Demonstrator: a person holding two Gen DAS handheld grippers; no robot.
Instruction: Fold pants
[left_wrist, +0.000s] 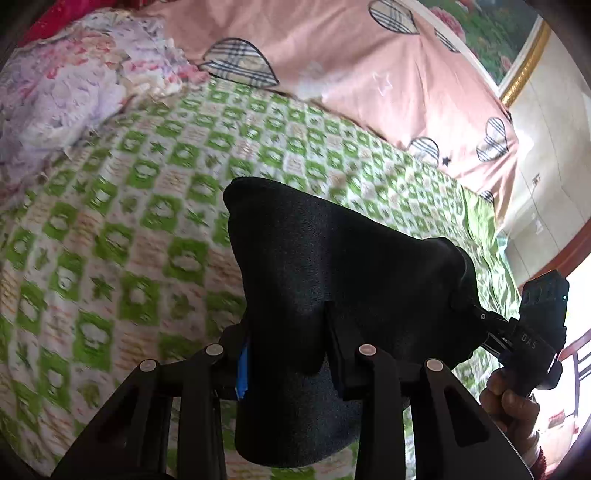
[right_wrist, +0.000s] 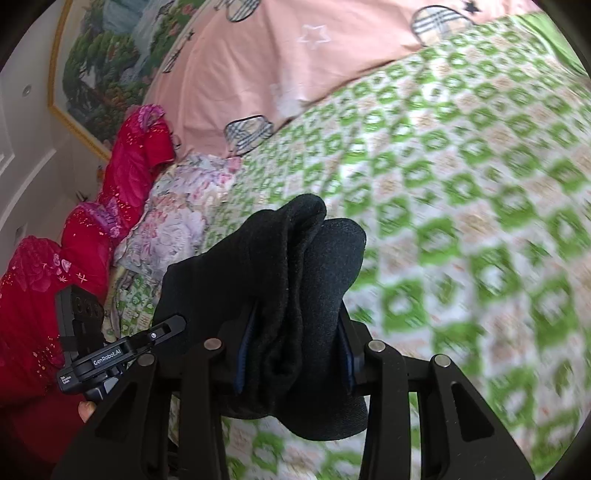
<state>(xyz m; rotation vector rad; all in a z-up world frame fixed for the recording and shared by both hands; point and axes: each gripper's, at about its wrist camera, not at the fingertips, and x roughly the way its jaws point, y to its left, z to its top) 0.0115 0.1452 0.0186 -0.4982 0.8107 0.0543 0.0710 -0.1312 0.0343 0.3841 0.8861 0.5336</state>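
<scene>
Both hand-held grippers are lifting the black pants (left_wrist: 332, 280) clear of the bed (left_wrist: 122, 229), which is covered in a green-and-white patterned sheet. The left hand-held gripper (left_wrist: 288, 354) is pinching a thick edge of the dark cloth between its fingers, and the fabric runs taut across to the right hand-held gripper (right_wrist: 295, 350), which pinches a bunched, doubled-over wad of the same garment. So the pants hang in the air between the two, above the middle of the bed, well away from the pink quilt (left_wrist: 351, 62) along the far edge and the floral bedding (left_wrist: 62, 92) heaped at the far left corner. The step in hand looks like carrying or shaking out the garment before laying it flat. To do it well, I would keep both pinches firm and level, draw the two apart until the held edge is straight with no sag, then lower the hanging part onto the open sheet first so it spreads without creasing. The bunch in the right pinch is untidy and may trap a wrinkle, and motion blur suggests fast movement, so slowing down before the cloth lands should help
</scene>
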